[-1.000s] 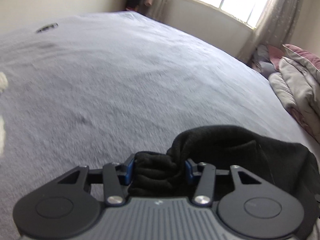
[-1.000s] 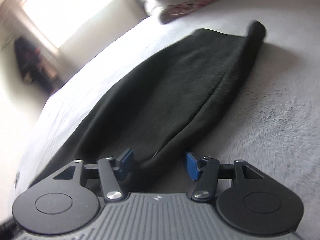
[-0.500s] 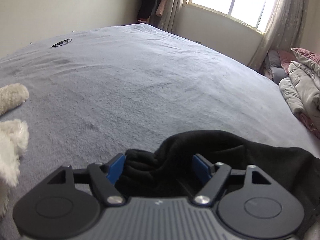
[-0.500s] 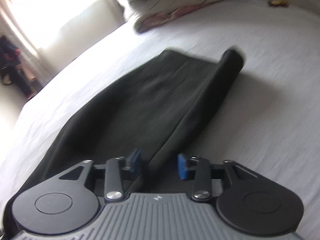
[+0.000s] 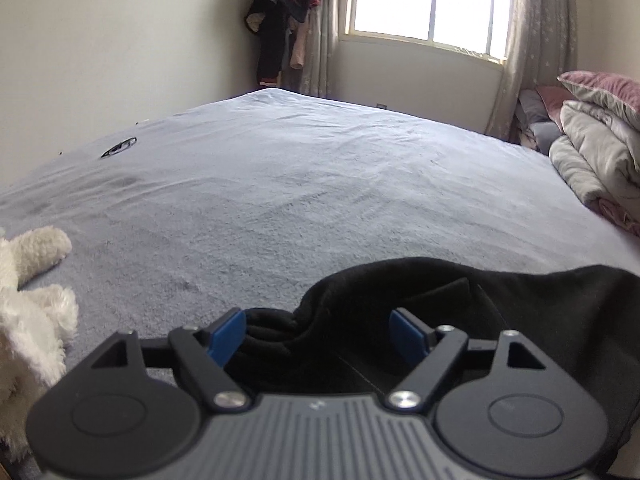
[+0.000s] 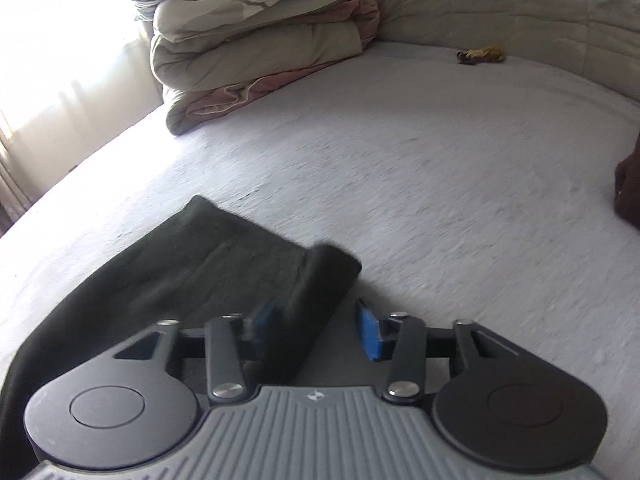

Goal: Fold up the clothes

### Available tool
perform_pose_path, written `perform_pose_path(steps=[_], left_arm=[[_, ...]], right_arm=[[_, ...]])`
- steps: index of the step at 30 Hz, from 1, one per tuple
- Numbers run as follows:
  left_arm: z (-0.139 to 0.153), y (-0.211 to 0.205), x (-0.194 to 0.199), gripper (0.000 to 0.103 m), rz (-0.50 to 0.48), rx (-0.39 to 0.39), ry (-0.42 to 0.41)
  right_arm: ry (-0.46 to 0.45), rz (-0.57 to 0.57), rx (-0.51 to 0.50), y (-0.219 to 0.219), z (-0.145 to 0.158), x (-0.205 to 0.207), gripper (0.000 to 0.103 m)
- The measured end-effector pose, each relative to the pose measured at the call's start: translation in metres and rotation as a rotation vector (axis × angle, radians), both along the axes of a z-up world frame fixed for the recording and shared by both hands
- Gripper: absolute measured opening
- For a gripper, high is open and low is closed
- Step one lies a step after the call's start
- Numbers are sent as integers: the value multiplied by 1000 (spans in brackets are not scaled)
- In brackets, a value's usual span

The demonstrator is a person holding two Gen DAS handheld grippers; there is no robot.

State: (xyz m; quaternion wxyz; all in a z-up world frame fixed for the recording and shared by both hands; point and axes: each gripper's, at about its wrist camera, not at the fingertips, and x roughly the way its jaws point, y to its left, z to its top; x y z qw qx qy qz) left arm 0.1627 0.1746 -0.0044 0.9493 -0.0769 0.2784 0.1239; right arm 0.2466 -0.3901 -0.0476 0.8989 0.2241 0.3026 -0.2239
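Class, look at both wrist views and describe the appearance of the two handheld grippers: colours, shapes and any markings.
The left gripper and right gripper look alike: a ribbed grey body with a small pale logo, two round black discs at the sides, black linkage arms with silver screws, and blue pads on the jaws. No cables or sleeves show.

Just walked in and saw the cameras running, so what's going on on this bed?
A person is folding a black garment on the grey bedsheet, with a gripping tool in each hand. The left tool has its jaws opening around one bunched end, its pads clear of the cloth. The right tool is closing over the rolled edge at the other end, with one pad not yet touching. Folded duvets sit nearby.
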Motion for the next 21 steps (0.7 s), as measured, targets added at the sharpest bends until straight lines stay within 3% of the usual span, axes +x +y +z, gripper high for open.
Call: perform_pose_path(steps=[3,6,8,15,21], left_arm=[[6,-5,-8,80,7,2,-73],[16,-13,-17,80,-33,-17,-176],[18,-21,-20,80,-87,-24,-202],[-2,-51,-11,80,-270,-60,-94],[-26,-63,-4,80,-383,-113,9]], right_arm=[[5,31,-78,4,5,3,10],[6,44,-174,7,11,6,7],[4,30,-185,5,12,5,6],[-20,31,-217,-4,16,-7,5],[22,36,-232,-11,12,-6,5]])
